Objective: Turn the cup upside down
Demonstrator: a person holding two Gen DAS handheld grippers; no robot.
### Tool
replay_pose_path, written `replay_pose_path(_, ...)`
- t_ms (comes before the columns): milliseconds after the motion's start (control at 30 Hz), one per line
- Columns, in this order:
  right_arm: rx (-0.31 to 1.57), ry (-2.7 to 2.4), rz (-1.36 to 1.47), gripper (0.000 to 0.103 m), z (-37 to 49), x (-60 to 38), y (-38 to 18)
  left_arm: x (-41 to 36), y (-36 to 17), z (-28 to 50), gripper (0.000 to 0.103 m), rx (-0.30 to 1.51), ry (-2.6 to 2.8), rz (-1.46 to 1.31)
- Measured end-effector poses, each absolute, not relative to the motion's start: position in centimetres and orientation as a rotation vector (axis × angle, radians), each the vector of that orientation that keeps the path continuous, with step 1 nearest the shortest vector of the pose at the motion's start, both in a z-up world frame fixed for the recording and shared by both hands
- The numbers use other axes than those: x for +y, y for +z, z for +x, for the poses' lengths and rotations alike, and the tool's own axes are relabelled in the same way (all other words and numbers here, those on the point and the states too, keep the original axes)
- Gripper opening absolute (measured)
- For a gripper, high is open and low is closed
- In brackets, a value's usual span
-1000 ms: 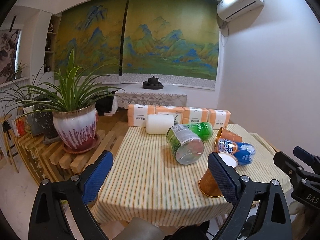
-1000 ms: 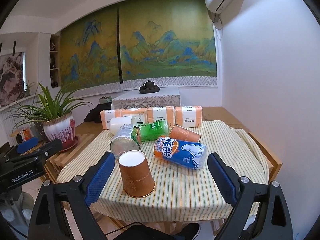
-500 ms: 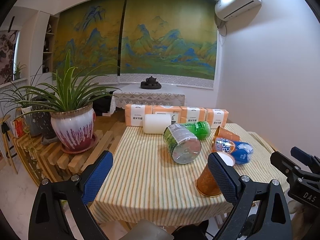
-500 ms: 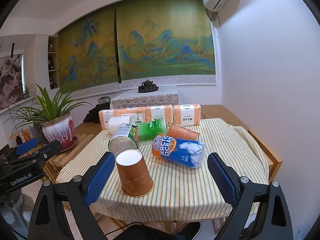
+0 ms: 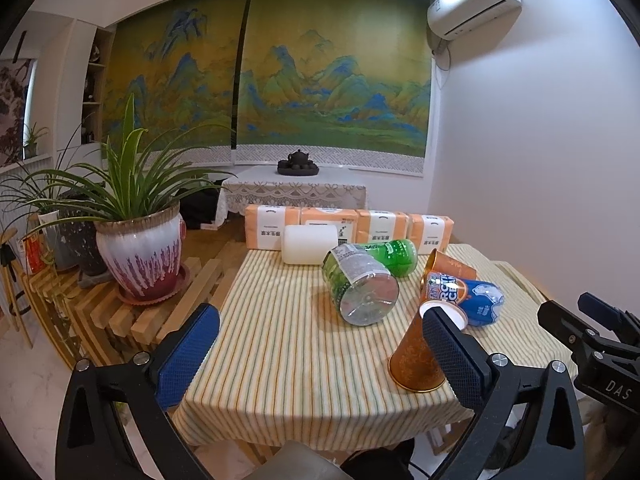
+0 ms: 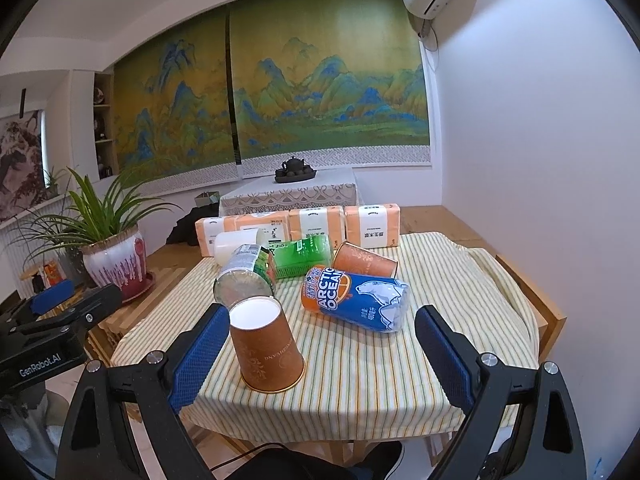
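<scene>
An orange paper cup (image 6: 266, 350) stands upside down, wide mouth on the striped tablecloth (image 6: 360, 368) near the front edge, white base up. It also shows in the left wrist view (image 5: 416, 356), partly behind my left gripper's right finger. My right gripper (image 6: 320, 360) is open and empty, held in front of the table, the cup just right of its left pad. My left gripper (image 5: 320, 354) is open and empty, left of the cup. A second orange cup (image 6: 364, 260) lies on its side further back.
A blue Arctic Ocean bottle (image 6: 356, 300), a green bottle (image 6: 304, 258), a clear green-labelled bottle (image 5: 360, 284) and a white roll (image 5: 310, 244) lie mid-table. Tissue packs (image 5: 348, 230) line the back edge. A potted plant (image 5: 138, 252) stands on a wooden rack at left.
Both grippers have drawn back a little and shifted slightly; the scene sits a bit lower in each view. The upside-down cup has not moved.
</scene>
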State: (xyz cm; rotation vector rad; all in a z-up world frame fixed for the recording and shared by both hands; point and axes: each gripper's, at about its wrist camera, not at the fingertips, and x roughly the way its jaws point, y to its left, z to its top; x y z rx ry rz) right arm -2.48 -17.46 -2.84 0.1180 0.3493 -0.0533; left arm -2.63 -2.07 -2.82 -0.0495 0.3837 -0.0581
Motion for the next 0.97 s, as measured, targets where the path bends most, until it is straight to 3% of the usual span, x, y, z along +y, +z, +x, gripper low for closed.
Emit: replay_pose_path(967,0.365,-0.054,0.144,0.092,-2.19,-17.87,-3.48,-2.02,-3.22,-2.13,0.103,0.392,-0.046,-0.046)
